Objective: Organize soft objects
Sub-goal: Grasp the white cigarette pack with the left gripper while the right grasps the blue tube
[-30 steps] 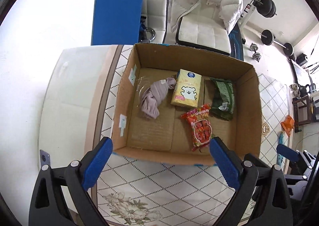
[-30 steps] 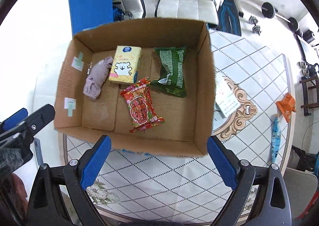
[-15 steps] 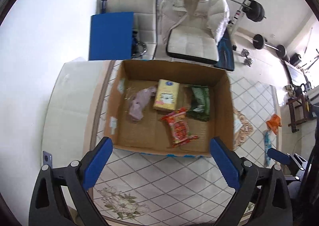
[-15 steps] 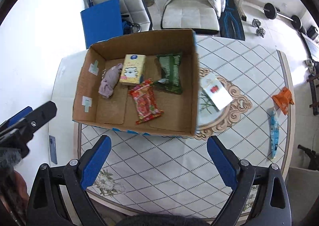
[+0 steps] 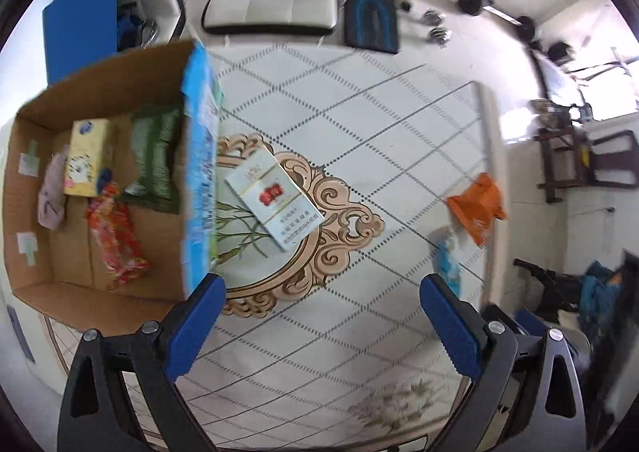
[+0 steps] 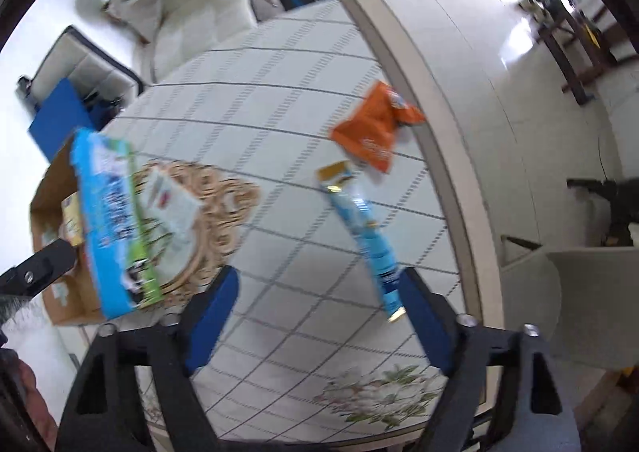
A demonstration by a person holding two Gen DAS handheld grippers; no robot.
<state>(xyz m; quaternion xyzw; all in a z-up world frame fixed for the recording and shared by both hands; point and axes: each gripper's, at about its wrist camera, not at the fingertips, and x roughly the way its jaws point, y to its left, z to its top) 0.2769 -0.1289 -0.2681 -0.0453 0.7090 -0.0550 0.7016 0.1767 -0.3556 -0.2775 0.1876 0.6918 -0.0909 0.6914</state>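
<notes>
both your grippers swung right since last frame. cardboard box (image 5: 100,156) now far left, holding grey cloth (image 5: 52,192), tissue pack (image 5: 88,156), snack bags. left gripper (image 5: 321,316) wide, empty. right gripper (image 6: 319,308) wide, beside blue sachet (image 6: 367,228); orange packet (image 6: 375,124) beyond.

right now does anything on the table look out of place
Three items lie loose outside the cardboard box: an orange packet and a blue stick pack near the table's edge, and a white pack beside the box.
</notes>
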